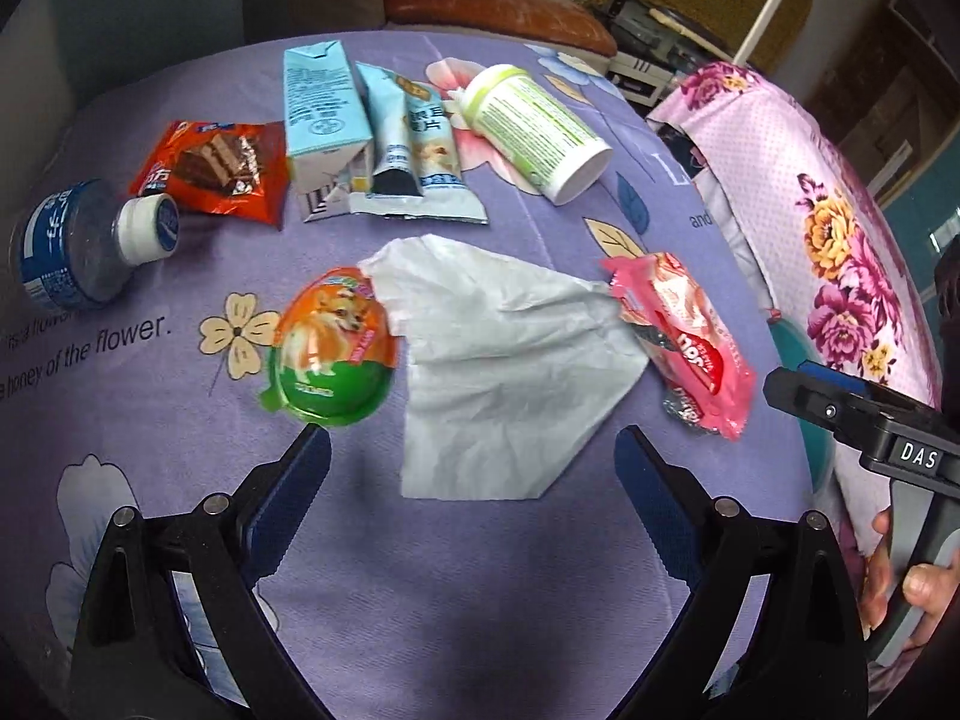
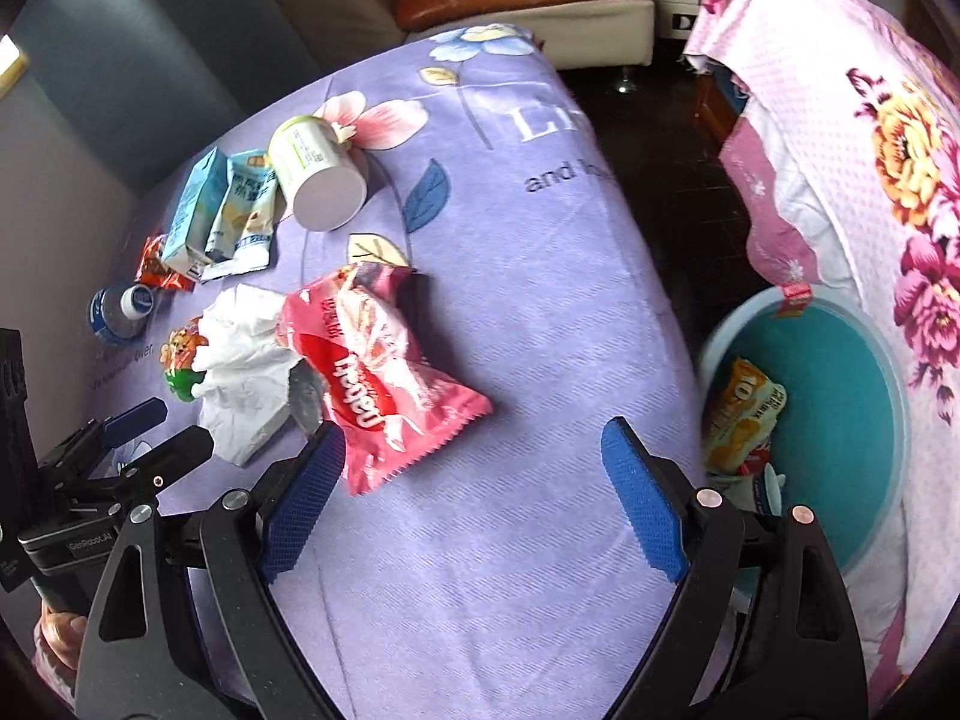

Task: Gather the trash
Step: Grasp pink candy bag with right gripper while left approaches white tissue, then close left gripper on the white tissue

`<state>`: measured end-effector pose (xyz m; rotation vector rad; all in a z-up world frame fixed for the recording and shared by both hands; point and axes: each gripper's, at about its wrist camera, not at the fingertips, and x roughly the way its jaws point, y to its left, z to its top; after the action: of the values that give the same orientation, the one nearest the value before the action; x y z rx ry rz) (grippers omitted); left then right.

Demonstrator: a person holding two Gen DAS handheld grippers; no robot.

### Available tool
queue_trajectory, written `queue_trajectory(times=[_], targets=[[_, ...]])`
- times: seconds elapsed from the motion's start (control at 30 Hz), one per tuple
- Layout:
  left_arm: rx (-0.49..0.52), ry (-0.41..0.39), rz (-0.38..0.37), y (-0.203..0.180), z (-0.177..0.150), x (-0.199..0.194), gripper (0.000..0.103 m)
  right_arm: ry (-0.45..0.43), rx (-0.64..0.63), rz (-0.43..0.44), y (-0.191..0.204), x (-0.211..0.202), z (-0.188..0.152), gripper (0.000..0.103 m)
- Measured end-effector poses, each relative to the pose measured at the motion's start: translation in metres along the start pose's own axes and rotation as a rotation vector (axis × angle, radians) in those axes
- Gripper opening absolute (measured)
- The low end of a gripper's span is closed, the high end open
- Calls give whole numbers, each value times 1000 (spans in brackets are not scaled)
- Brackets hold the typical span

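With both claws apart and empty, the left gripper (image 1: 471,441) over the tissue (image 1: 498,360) and the right gripper (image 2: 474,441) beside the pink wrapper (image 2: 384,372) at its ten o'clock, we seem between pickups, the bin (image 2: 852,396) at three o'clock; next we close on one piece.

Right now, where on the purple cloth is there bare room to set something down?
Bare cloth lies between the pink wrapper and the table edge by the teal bin, running under the open right claw. Another patch: near side, under the left claw, below the tissue. Crowded: the far left, from the water bottle to the white canister.
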<state>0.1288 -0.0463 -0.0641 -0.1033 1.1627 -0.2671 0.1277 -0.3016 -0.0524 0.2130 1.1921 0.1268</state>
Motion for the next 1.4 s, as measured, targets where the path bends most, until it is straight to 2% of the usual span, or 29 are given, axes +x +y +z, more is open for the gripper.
queue_trajectory(times=[0.2,0.37,0.47,0.53,0.57,0.6,0.67,0.7,0.73,0.8,0.93,1.03,1.13,1.2,1.3,1.4], targets=[[-65,9,16,36,1,2,95,56,-78,26,34,30,15,83],[-55,22,28,44,0,4,96,93,-81,45,42,50,21,83],[-31,21,36,43,-1,4,96,73,-84,50,42,51,23,83],[-13,25,43,39,-1,6,96,65,-83,57,42,51,24,73],[-5,27,45,38,0,7,97,64,-87,52,42,51,23,64],[2,28,48,36,-1,8,97,55,-94,38,43,49,23,49],[13,31,46,34,-1,8,97,57,-91,44,41,48,22,38],[19,31,41,32,0,8,97,52,-90,44,40,46,21,29],[30,30,37,28,1,8,97,46,-87,46,39,44,19,26],[81,22,33,19,5,7,97,32,-60,62,32,37,18,24],[247,20,26,-7,11,5,97,-6,-13,67,17,23,14,24],[416,18,21,-33,16,8,97,-24,13,75,5,13,13,24],[591,45,2,-55,17,17,97,-29,35,81,-4,8,11,24],[673,73,-5,-63,17,27,97,-29,48,87,-9,6,10,24],[738,96,27,-66,16,41,97,-29,70,95,-16,5,10,24],[712,121,29,-63,23,55,97,-28,89,102,-23,7,11,24]])
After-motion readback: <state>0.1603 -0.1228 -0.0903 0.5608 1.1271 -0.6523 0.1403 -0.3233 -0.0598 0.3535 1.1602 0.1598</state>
